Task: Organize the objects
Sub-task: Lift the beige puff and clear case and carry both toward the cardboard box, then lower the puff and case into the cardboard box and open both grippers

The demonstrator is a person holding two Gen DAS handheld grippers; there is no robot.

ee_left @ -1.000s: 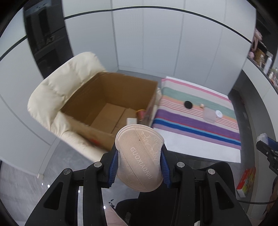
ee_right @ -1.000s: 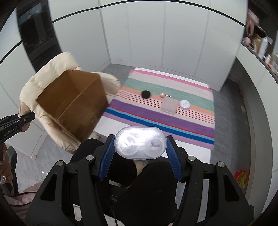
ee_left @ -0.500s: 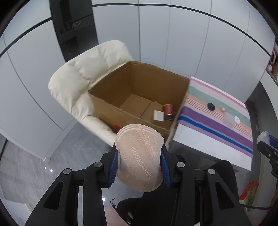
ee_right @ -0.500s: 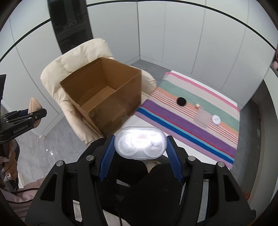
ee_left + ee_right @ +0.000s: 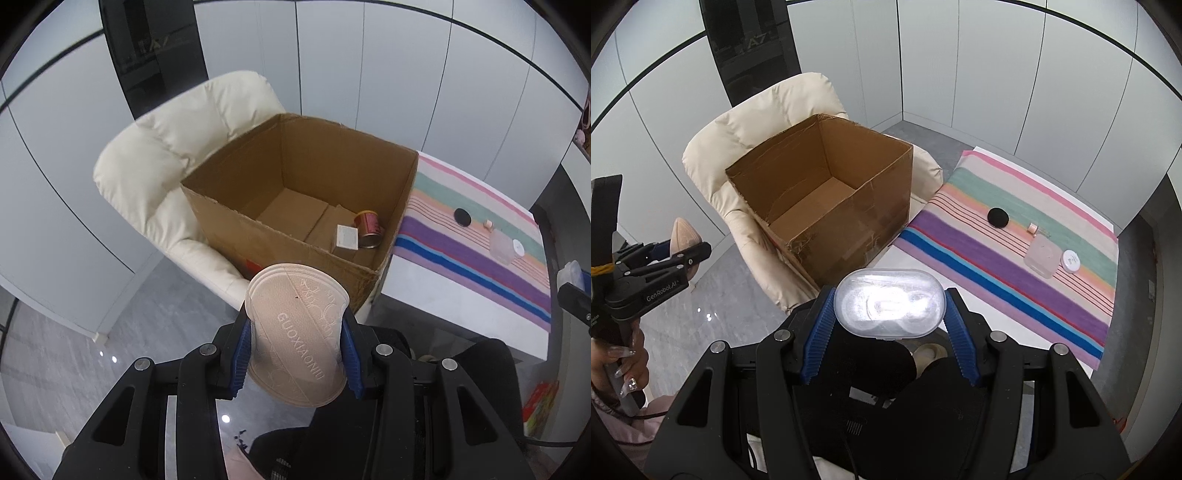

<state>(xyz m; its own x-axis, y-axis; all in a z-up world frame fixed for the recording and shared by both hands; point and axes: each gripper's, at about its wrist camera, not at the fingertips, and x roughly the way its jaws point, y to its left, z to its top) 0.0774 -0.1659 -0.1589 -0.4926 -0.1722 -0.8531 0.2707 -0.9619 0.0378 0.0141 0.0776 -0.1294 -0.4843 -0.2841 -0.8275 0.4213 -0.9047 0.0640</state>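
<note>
Shoe: a pink shoe (image 5: 297, 334), sole up, is pinched between the jaws of the left gripper (image 5: 295, 350), in the air just before the near wall of the box.
Case: a clear oval case (image 5: 889, 302) is pinched across its long sides by the jaws of the right gripper (image 5: 889, 328); what is inside cannot be told because of glare.
Box: an open cardboard box (image 5: 404, 206) is set on the seat of a cream armchair (image 5: 177, 147); a red can (image 5: 368, 229) and a small white box (image 5: 346, 237) are seen lying in its right corner.
Step in hand (a guess): both things are being carried to the box, and neither is over the opening yet.
How to do it well: the shoe should be taken up and over the near wall first, then let go low over the bare left part of the floor of the box, so the can is not hit.
Case next: the case should be kept level and set down softly, since hard plastic can crack or pop open if it is dropped.
Care: the two grippers should be kept well apart over the box, one going in at a time.
Bench: a striped cloth (image 5: 1071, 295) is spread on the white bench (image 5: 1015, 336) beside the chair; a black round thing (image 5: 998, 216), a clear tub (image 5: 1042, 255) and a white disc (image 5: 1070, 261) are left on it, so more trips seem to be needed.
</note>
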